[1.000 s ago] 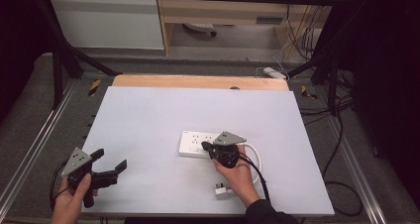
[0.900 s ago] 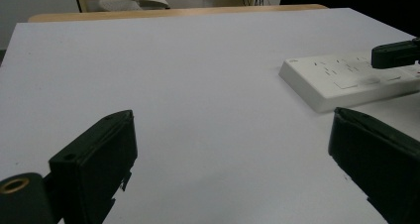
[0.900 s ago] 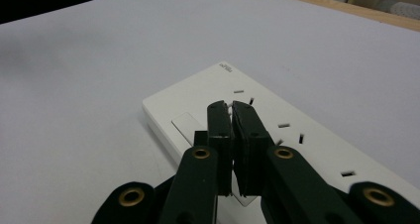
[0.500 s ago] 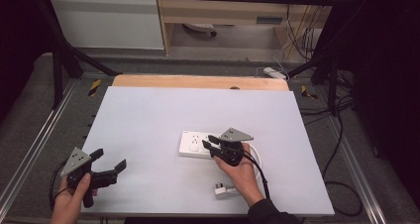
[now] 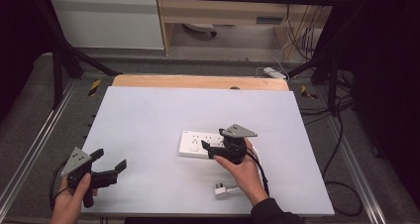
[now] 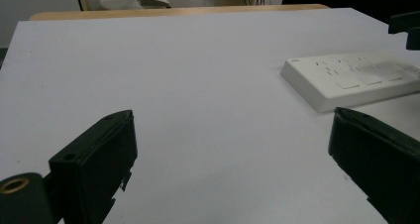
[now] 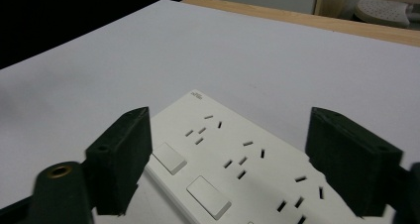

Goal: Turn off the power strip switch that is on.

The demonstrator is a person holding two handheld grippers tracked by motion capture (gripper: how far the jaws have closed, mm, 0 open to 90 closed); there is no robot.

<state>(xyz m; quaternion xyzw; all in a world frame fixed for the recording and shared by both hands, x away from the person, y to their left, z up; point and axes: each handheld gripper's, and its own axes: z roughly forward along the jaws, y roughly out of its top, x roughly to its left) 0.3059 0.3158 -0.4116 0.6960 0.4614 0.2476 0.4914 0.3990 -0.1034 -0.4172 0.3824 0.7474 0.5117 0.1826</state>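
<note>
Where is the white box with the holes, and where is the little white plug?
power strip (image 5: 195, 143): high view, on its top face near the left end.
plug (image 5: 221, 189): high view, on the white plug body lying on the table near the person's right wrist.

One power strip (image 5: 198, 143), one plug (image 5: 221, 189) (white), two claws.

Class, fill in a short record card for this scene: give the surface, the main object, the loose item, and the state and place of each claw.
Surface: white table
Main object: white power strip, lying flat, sockets up
Loose item: white plug on the table by the person's right wrist
Left claw: open, holding nothing, near the table's front left
Right claw: open, over the power strip, holding nothing
</note>
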